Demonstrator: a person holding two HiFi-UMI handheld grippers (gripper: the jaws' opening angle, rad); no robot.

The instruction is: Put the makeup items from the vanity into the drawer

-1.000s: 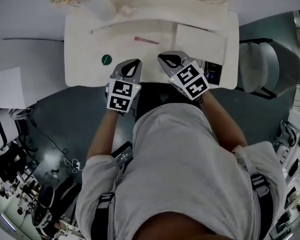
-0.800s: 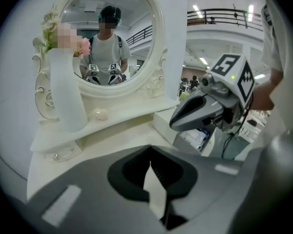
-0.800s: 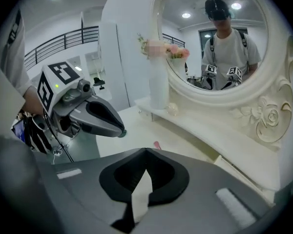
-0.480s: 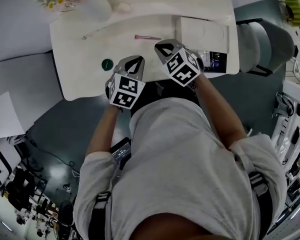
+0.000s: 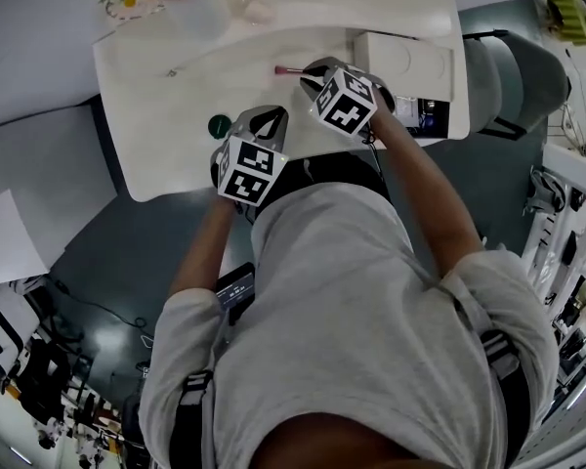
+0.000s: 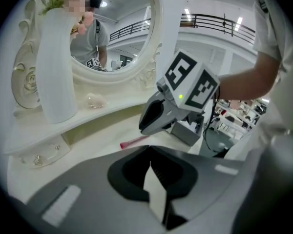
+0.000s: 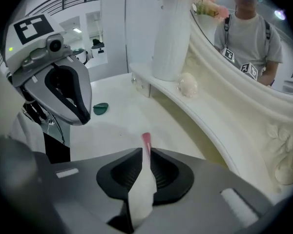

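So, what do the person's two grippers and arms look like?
The left gripper and the right gripper are alike: a grey shell narrowing to a point, with a black-lined opening, and a white cube with black square markers at the back. A green light glows on the right gripper. The person wears a light grey short-sleeved shirt and dark shoulder straps.

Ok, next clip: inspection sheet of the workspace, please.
surface: white vanity top.
job's things: pink brush and green round item lie on top; drawer open at the right.
clutter: white vase with flowers, shell.
grippers: left gripper shut, empty; right gripper jaws have just been opening, brush end at their tips, ungripped.
cables: thin black leads under left gripper.
surroundings: mirror, grey chair.
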